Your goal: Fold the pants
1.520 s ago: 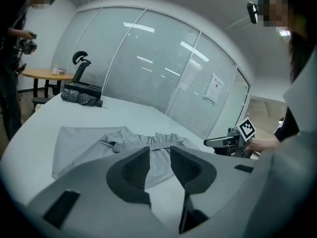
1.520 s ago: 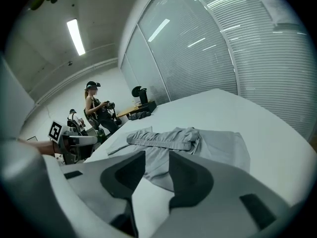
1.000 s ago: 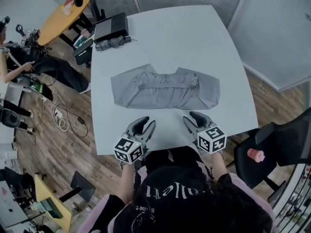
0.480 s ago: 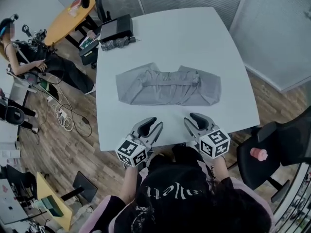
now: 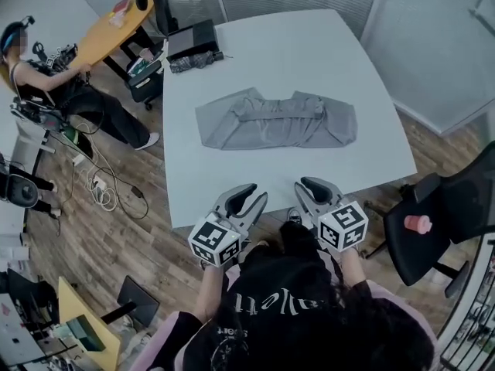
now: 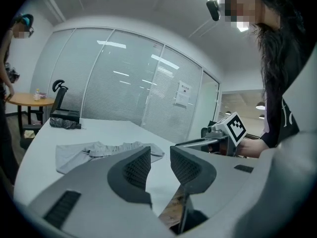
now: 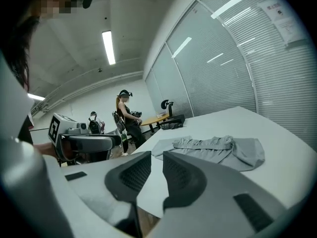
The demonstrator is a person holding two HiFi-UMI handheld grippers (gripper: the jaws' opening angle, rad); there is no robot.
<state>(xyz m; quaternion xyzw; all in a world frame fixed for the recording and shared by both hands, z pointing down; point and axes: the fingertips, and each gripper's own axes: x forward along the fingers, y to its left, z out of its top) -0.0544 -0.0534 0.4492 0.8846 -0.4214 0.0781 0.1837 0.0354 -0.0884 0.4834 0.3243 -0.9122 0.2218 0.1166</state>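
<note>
The grey pants [image 5: 274, 122] lie folded into a wide band across the middle of the white table [image 5: 340, 60], touched by neither gripper. Both grippers hover past the table's near edge, close to the person's body. My left gripper [image 5: 251, 197] is open with nothing between its jaws [image 6: 159, 155]; the pants [image 6: 99, 150] show beyond them. My right gripper [image 5: 309, 185] has just been closing its jaws; a narrow gap remains and nothing is in it [image 7: 157, 162]. The pants [image 7: 218, 150] lie ahead of it on the table.
A black case [image 5: 193, 39] and a dark bundle of cloth [image 5: 193, 59] sit at the table's far left corner. A black chair [image 5: 448, 215] with a pink object [image 5: 418, 223] stands at the right. A seated person [image 5: 54, 83] and an orange table [image 5: 108, 33] are at the left.
Both grippers have drawn back from the table's near edge toward the person and risen. The right jaws have narrowed. The pants lie as before.
</note>
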